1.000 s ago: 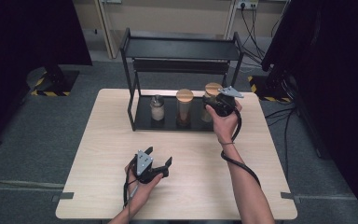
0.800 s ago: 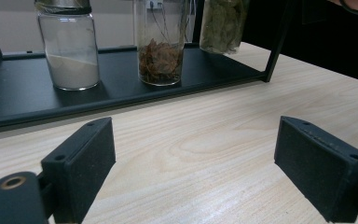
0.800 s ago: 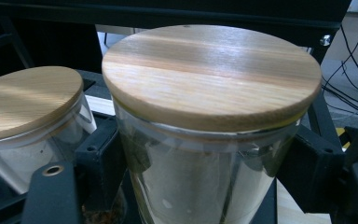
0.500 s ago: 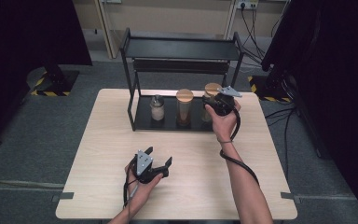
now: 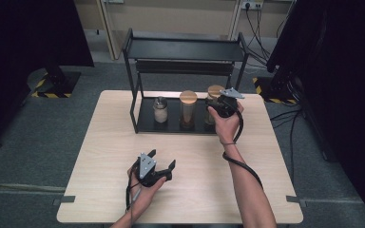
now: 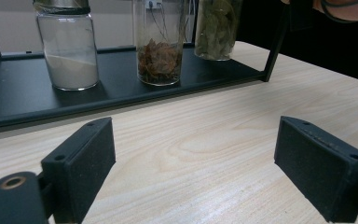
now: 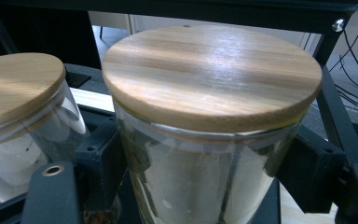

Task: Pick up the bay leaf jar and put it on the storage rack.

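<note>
A black two-level rack (image 5: 185,48) stands at the table's far side. On its bottom tray (image 5: 145,127) are three jars. The leftmost is a small metal-capped jar of white powder (image 5: 160,109) (image 6: 70,51). In the middle is a tall wooden-lidded jar of brown dried bits (image 5: 188,108) (image 6: 161,46). On the right is a wooden-lidded jar of green leaves (image 5: 213,93) (image 6: 216,28) (image 7: 205,116). My right gripper (image 5: 217,107) (image 7: 205,179) is shut on this right jar, its pads (image 7: 310,172) pressed on the glass just under the lid. My left gripper (image 5: 162,158) (image 6: 196,172) rests open near the table's front, with nothing between its fingers.
The middle jar's lid (image 7: 18,79) sits close beside the held jar. A rack post (image 7: 340,116) and the upper shelf (image 7: 214,7) stand close around it. Bare wooden tabletop (image 5: 195,161) lies between the rack and the left gripper. Cables (image 5: 261,28) lie on the floor behind.
</note>
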Demonstrator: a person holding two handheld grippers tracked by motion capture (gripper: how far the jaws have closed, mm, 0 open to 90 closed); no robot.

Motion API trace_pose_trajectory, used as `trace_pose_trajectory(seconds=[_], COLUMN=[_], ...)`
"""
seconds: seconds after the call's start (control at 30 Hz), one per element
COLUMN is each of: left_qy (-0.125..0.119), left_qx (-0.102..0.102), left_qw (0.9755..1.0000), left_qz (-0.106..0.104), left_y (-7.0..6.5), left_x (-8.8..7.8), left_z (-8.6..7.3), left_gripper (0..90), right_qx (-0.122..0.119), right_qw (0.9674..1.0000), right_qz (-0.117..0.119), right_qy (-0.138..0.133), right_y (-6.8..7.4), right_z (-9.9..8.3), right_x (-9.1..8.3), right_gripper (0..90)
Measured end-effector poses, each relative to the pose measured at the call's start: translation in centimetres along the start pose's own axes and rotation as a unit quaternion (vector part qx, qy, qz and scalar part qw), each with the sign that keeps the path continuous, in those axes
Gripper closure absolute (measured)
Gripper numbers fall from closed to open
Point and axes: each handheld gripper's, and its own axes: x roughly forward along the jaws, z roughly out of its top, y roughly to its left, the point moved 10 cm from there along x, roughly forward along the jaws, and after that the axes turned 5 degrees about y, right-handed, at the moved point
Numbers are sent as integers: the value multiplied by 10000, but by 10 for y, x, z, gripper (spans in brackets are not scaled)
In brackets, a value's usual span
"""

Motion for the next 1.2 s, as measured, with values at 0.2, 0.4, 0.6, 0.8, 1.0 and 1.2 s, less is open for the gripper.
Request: trace_pose_trajectory(seconds=[0.2,0.4,0.6,0.8,1.0,1.2], left_qy=[2,6,4,4,2,-6], left_qx=[1,-6,-12,-15,-11,16], left_qw=[10000,10000,10000,10000,10000,10000], left_qz=[-4,-9,-14,-16,-17,-7], left_y=[0,0,0,0,0,-1], left_x=[0,0,0,0,0,0], left_z=[0,0,0,0,0,0], left_gripper=[118,118,118,118,118,118], right_qx=[0,-3,-10,-54,-78,-128], right_qw=[10000,9999,9999,9998,9998,9997], right_qz=[-19,-45,-36,-23,-21,24], right_qy=[33,94,160,190,162,187], right_y=[-1,-2,-1,0,1,1], right_z=[-2,-6,-10,-13,-14,-17], right_x=[3,7,10,13,14,11], right_gripper=[251,251,251,251,250,245])
